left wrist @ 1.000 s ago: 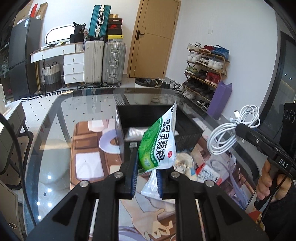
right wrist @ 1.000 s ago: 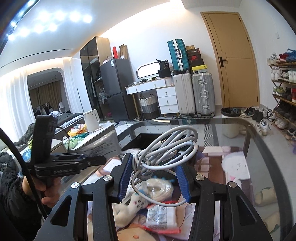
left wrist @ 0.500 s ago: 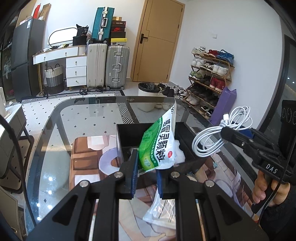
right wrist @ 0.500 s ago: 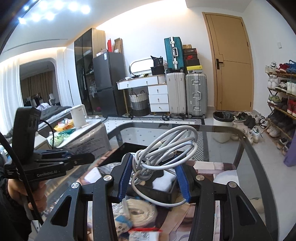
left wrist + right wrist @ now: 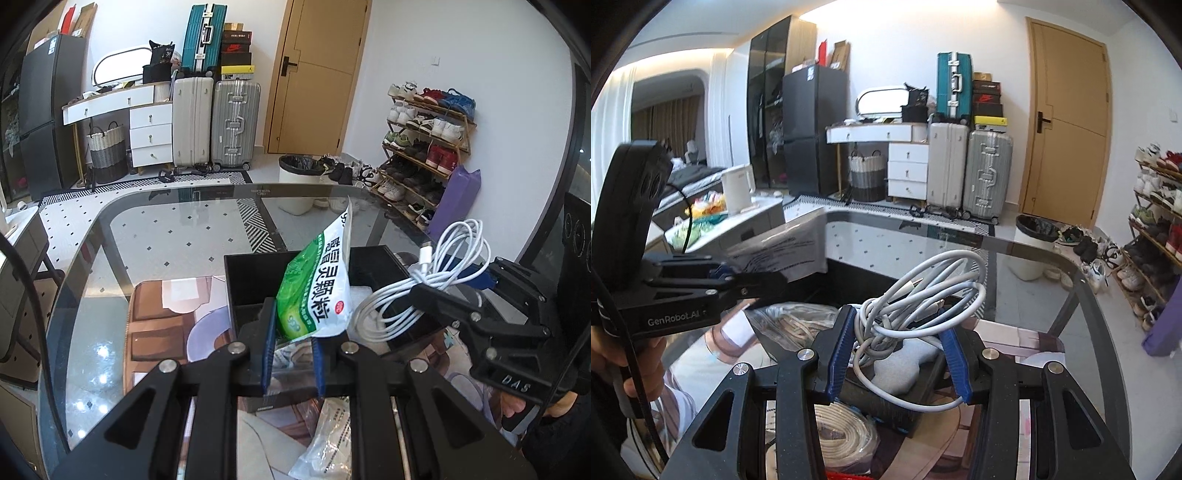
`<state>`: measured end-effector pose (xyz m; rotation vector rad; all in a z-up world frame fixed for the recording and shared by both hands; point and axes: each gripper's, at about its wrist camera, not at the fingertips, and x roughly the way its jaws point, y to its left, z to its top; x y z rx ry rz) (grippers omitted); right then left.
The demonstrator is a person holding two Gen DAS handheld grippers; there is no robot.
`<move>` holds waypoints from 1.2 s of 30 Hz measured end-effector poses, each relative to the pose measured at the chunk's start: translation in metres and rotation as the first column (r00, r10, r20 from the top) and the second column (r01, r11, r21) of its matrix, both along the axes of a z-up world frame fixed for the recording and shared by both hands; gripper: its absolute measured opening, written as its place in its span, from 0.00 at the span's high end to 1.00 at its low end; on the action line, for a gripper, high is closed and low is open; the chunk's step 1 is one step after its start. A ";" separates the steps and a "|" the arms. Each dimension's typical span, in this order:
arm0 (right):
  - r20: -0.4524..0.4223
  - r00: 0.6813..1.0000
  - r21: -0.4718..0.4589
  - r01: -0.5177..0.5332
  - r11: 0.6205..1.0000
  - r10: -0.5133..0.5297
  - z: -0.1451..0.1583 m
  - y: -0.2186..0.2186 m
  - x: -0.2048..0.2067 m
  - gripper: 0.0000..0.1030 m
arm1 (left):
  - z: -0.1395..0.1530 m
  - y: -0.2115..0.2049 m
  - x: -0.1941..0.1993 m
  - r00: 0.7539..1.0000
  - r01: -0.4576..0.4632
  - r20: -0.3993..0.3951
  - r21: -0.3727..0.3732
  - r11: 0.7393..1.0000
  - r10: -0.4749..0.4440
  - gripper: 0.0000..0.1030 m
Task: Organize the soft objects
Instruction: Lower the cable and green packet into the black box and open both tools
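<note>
**Both grippers loaded over the black bin**

While both loads hang over the bin (image 5: 255,273), clutter sits under and around it: a bagged cream cord coil (image 5: 842,435) near-left of the bin in the right view, a clear packet (image 5: 328,439) below the left gripper (image 5: 291,354) in the left view.

Left gripper: blue pads pinched on the bottom edge of a green-and-white pouch (image 5: 317,291), glossy, soft, standing upright. It blocks the left view of the bin's middle.

Right gripper (image 5: 899,360): pads clamped on a loose white cable bundle (image 5: 923,295), round cord, loops spilling up and down past the pads.

Bin: black, rectangular, rigid walls, on a glass table (image 5: 155,229).

Only the right view shows the bin's contents: a white padded piece (image 5: 905,365) under the cable, another bagged cord (image 5: 798,321) at far left. Only the left view shows the pouch's print; from the right it reads as a grey blur.

Far side: suitcases (image 5: 214,122), shoe rack (image 5: 424,147), door (image 5: 317,74).
</note>
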<state>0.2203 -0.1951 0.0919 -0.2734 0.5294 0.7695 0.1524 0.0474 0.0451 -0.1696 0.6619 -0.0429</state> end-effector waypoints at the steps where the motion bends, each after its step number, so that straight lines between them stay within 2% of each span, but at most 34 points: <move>1: -0.005 1.000 -0.011 -0.007 1.000 0.007 -0.003 0.003 0.003 0.55 | -0.002 0.000 0.002 1.000 0.000 -0.005 0.001 1.000 0.000 0.86; 9: -0.041 0.998 -0.088 -0.054 0.995 0.051 -0.016 0.030 0.018 0.55 | -0.014 -0.007 0.017 0.999 0.003 -0.054 0.021 1.000 -0.002 0.86; 16: -0.095 0.993 -0.115 -0.078 0.990 0.068 -0.026 0.041 0.029 0.55 | -0.019 -0.009 0.020 0.997 0.007 -0.080 0.050 0.999 -0.003 0.85; 21: -0.061 0.996 -0.114 -0.069 0.991 0.062 -0.021 0.037 0.028 0.52 | -0.016 -0.006 0.015 0.997 -0.001 -0.082 0.052 0.999 0.005 0.82; 25: -0.022 0.999 -0.104 -0.029 0.994 0.027 -0.016 0.022 0.019 0.36 | -0.014 -0.007 0.010 0.997 -0.006 -0.074 0.056 0.998 0.010 0.57; 26: -0.018 1.000 -0.099 -0.023 0.995 0.022 -0.015 0.019 0.018 0.35 | -0.013 -0.008 0.007 0.998 0.000 -0.068 0.052 0.999 0.003 0.54; 30: -0.010 1.000 -0.058 0.002 0.998 -0.003 -0.010 0.000 0.008 0.17 | -0.010 -0.012 -0.001 0.998 0.005 -0.061 0.062 0.998 -0.001 0.50; 34: -0.032 0.999 -0.024 0.006 1.000 -0.007 -0.010 -0.018 -0.007 0.08 | -0.009 -0.016 -0.012 0.998 0.020 -0.059 0.072 0.997 -0.016 0.48; 36: -0.057 0.998 0.002 0.007 1.000 -0.007 -0.011 -0.027 -0.013 0.03 | -0.008 -0.018 -0.019 0.998 0.030 -0.049 0.072 0.997 -0.026 0.43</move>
